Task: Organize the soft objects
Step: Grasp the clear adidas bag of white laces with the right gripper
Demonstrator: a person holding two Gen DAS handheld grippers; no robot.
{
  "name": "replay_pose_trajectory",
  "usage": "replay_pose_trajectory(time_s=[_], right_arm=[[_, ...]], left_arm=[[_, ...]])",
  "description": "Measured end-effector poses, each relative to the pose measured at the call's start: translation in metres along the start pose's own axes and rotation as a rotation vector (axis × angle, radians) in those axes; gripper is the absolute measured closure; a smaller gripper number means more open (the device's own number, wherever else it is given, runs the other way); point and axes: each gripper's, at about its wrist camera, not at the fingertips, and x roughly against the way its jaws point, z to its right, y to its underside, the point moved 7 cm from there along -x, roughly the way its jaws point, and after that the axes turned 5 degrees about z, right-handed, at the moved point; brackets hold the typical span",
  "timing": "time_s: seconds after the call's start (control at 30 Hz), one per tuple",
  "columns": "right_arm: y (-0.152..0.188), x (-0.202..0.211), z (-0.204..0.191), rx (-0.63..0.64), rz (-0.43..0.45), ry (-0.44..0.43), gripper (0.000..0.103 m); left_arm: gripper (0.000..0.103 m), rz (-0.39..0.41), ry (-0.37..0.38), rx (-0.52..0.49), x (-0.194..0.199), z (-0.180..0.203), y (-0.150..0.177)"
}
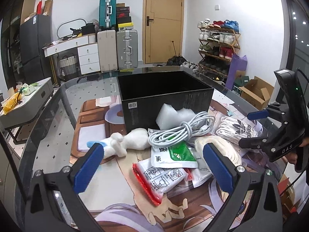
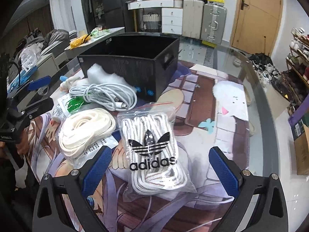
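Two grippers hover with jaws apart, holding nothing: left gripper (image 1: 154,166) over the pouches (image 1: 173,154), right gripper (image 2: 160,172) above the Adidas lace bag (image 2: 152,147). Black box (image 2: 135,63) sits at twelve o'clock, seemingly empty. Slick plastic may slip from a shallow pinch.

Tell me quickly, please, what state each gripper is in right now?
Left gripper: open, holding nothing, above the sachets.
Right gripper: open, holding nothing, either side of the adidas bag.
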Motion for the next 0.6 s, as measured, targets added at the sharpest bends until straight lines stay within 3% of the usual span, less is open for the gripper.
replay_pose_trajectory(time_s=[0.23, 0.3, 0.4, 0.5, 0.6], right_arm=[[-0.001, -0.014, -0.004, 0.021, -0.034, -0.005, 0.004], [0.001, -0.017, -0.005, 0.024, -0.046, -0.007, 0.019], [0.001, -0.016, -0.007, 0.02, -0.036, -0.013, 0.03], [0.003, -0.011, -0.009, 0.009, -0.018, -0.013, 0.05], [0.006, -0.004, -0.011, -0.008, 0.005, -0.011, 0.055]], left_arm=[[0.0, -0.038, -0.01, -0.027, -0.009, 0.005, 0.002], [0.0, -0.044, -0.008, -0.022, -0.01, 0.003, 0.003], [0.0, -0.047, 0.002, -0.022, -0.01, 0.004, 0.003], [0.0, -0.048, 0.015, -0.02, -0.01, 0.006, 0.002], [0.0, -0.05, 0.038, -0.016, -0.008, 0.012, 0.003]])
